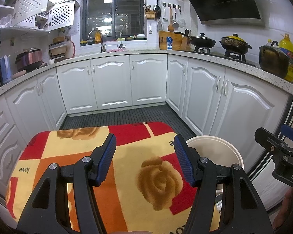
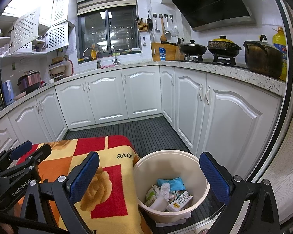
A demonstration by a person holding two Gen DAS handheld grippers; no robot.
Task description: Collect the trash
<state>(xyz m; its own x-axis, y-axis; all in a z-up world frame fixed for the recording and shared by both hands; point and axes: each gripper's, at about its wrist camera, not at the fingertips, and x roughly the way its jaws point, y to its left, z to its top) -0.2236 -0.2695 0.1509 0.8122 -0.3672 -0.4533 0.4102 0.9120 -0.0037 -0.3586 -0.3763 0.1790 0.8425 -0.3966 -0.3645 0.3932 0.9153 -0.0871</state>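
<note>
A cream trash bucket point(image 2: 146, 163) stands on the dark floor, to the right of a table covered with a red, orange and yellow rose cloth point(image 2: 107, 195). Inside lie a blue wrapper point(image 2: 171, 182), crumpled white tissue point(image 2: 162, 190) and a small printed carton point(image 2: 180, 201). My right gripper point(image 2: 149, 172) is open and empty, above the bucket's mouth. My left gripper point(image 1: 144, 148) is open and empty, over the cloth point(image 1: 127, 175); the bucket's rim point(image 1: 214, 139) shows at its right. The left gripper shows in the right wrist view point(image 2: 32, 149) at far left.
White base cabinets point(image 2: 107, 97) line three sides under a speckled counter point(image 2: 214, 68). Pots point(image 2: 263, 56) and an oil bottle point(image 2: 279, 39) stand on the right counter. A dark ribbed mat point(image 2: 146, 130) covers the floor. A wood-grain wall point(image 2: 291, 156) is at far right.
</note>
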